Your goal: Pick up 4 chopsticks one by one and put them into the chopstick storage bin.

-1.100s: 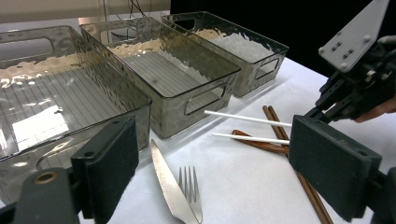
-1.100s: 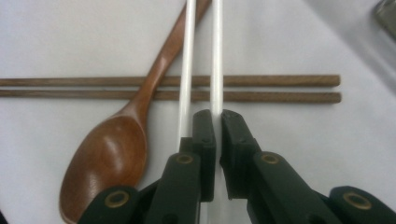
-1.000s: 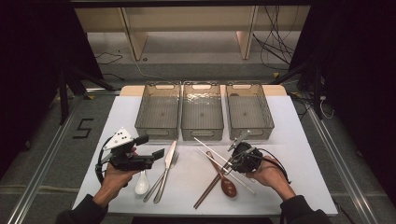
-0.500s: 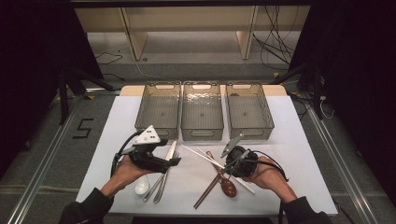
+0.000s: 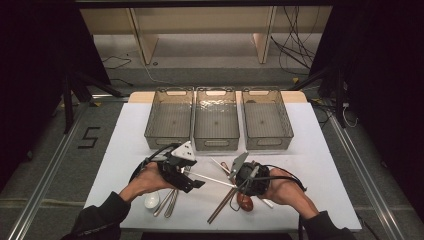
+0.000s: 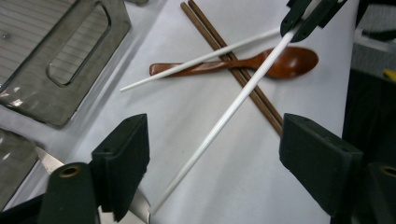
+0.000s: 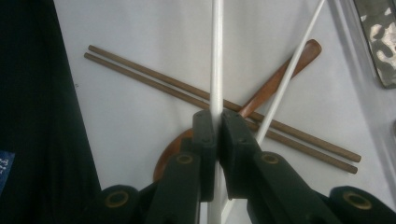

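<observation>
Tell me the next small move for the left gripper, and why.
Probably ease the left gripper forward until the white chopstick sits between its fingers, then close. The right gripper is shut on that chopstick's far end and holds it out toward the left one, whose fingers have just been closing a little but stand wide apart, with the free end low between them and untouched.

The high view looks forward and down from above the person's side onto the white table (image 5: 310,150), taking in all of it, with three bins (image 5: 216,120) at twelve o'clock. The left gripper view sits close above the tabletop, looking between its own jaws toward crossed chopsticks and a wooden spoon (image 6: 280,63). The right gripper view looks down along its jaws, very near. Both gripper views share that wooden spoon (image 7: 275,84) and the brown chopsticks (image 7: 140,77).
</observation>
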Motion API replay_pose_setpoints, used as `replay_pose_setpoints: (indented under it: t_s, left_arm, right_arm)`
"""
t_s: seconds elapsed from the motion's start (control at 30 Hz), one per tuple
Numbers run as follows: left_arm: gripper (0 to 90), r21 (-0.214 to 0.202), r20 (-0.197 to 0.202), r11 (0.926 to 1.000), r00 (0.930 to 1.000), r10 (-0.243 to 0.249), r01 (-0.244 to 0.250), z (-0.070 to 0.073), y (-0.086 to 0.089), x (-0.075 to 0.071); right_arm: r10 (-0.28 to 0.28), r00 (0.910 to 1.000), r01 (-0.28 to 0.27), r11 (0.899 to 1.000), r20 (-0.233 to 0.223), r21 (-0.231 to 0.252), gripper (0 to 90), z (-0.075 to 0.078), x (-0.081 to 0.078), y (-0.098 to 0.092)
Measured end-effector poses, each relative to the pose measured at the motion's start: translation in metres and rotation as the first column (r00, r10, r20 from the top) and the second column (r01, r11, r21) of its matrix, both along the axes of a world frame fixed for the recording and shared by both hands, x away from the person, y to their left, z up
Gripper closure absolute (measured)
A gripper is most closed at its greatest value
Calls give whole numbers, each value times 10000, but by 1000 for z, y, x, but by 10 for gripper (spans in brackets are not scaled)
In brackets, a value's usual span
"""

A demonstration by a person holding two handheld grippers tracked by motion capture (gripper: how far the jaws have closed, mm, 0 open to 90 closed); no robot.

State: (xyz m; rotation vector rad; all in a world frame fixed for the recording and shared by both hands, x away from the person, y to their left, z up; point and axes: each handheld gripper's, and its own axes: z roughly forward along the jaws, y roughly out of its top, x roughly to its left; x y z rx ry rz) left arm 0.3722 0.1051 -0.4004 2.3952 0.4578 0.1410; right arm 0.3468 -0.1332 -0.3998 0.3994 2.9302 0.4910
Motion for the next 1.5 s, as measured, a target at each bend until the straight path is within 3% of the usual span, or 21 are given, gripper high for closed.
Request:
replay_pose_setpoints:
  t_s: [0.17,0.37,0.53,0.73,0.8,0.87,0.97,1.13,1.2,1.23,1.3,1.37,1.43,1.5]
  left_arm:
    - [289,579,44,9969,9985,-539,535,-4,-5,-2]
    - [416,1589,149,9815,9938,-1102,1064,-9,-14,-7]
    - [512,1970,219,9731,9918,-1260,1193,-13,-17,-9]
    - [576,2198,378,9674,9898,-1372,1257,-17,-17,-8]
    - [619,2116,286,9679,9891,-1447,1354,-18,-16,-8]
    - [663,2257,277,9615,9855,-1672,1568,-18,-17,-9]
    - [745,2137,249,9621,9836,-1785,1692,-18,-18,-11]
    - [786,2239,-133,9479,9732,-2297,2268,-17,-18,-12]
    - [813,2156,-386,9420,9662,-2549,2572,-17,-18,-13]
    - [845,2053,-495,9411,9632,-2643,2688,-16,-17,-14]
    - [851,1925,-565,9448,9642,-2591,2652,-15,-17,-15]
    - [853,2081,-557,9398,9626,-2652,2709,-15,-16,-14]
    - [853,1968,-612,9459,9661,-2508,2580,-15,-15,-14]
    - [853,2029,-570,9468,9683,-2431,2496,-14,-13,-13]
  right_arm:
    - [295,9996,-295,9996,2,38,856,1,-3,3]
    - [575,9983,-575,9983,6,24,856,0,-7,8]
    - [881,9961,-882,9961,-86,-62,856,-1,-8,10]
    - [953,9954,-953,9954,-39,-83,856,0,-9,12]
    - [980,9952,-980,9951,-3,-141,856,0,-9,12]
    - [1064,9943,-1063,9943,36,-123,855,0,-9,12]
    - [1035,9946,-1034,9945,92,-142,855,0,-9,11]
    - [1298,9914,-1294,9913,158,-227,846,-1,-9,10]
    - [1248,9917,-1239,9919,306,-282,819,-1,-9,10]
    - [826,9951,-819,9965,551,-164,782,0,-7,9]
    - [733,9951,-725,9972,659,-157,749,1,-5,7]
    - [339,9958,-345,9994,845,62,657,4,-2,4]
    - [-168,9968,117,9979,787,645,549,11,-1,0]
    - [-676,9951,567,9881,720,1429,471,18,2,-4]
